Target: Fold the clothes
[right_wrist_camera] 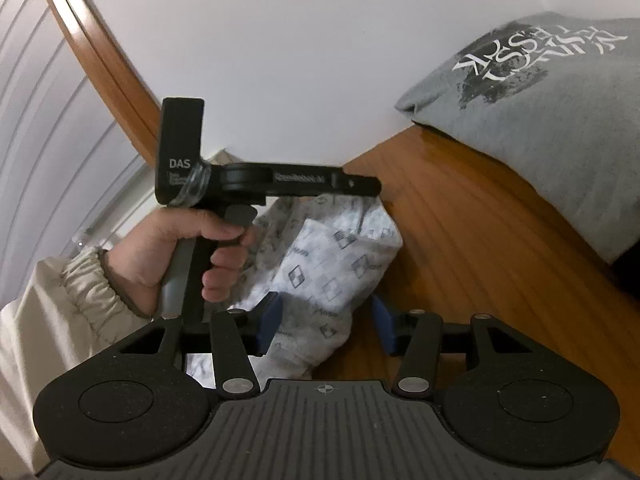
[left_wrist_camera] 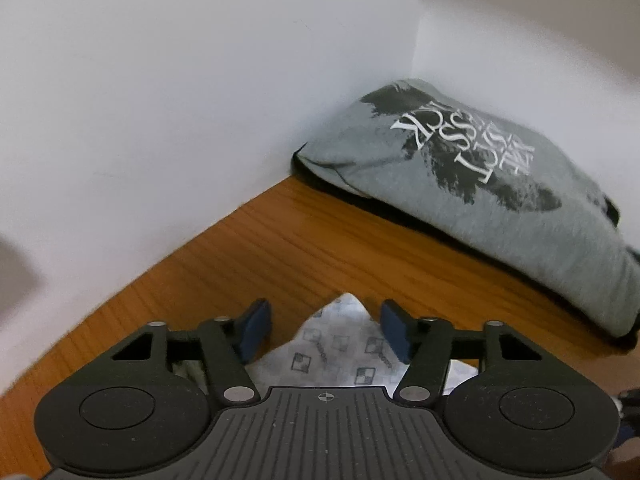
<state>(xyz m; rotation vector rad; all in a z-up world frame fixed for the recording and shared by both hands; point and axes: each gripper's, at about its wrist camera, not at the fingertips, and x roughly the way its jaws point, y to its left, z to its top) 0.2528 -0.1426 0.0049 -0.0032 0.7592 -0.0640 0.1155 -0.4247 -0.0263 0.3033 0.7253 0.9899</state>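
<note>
Left wrist view: left gripper [left_wrist_camera: 322, 330], jaws apart, hovers over the white patterned garment [left_wrist_camera: 340, 352], whose peak points toward 12 o'clock between the pads, unclamped. Right wrist view: right gripper [right_wrist_camera: 326, 326], jaws apart, has the same cloth running toward 11 o'clock, nearest its left pad. Folded grey T-shirt [left_wrist_camera: 480, 184] lies at 2 o'clock on the wooden table [left_wrist_camera: 256, 248].
</note>
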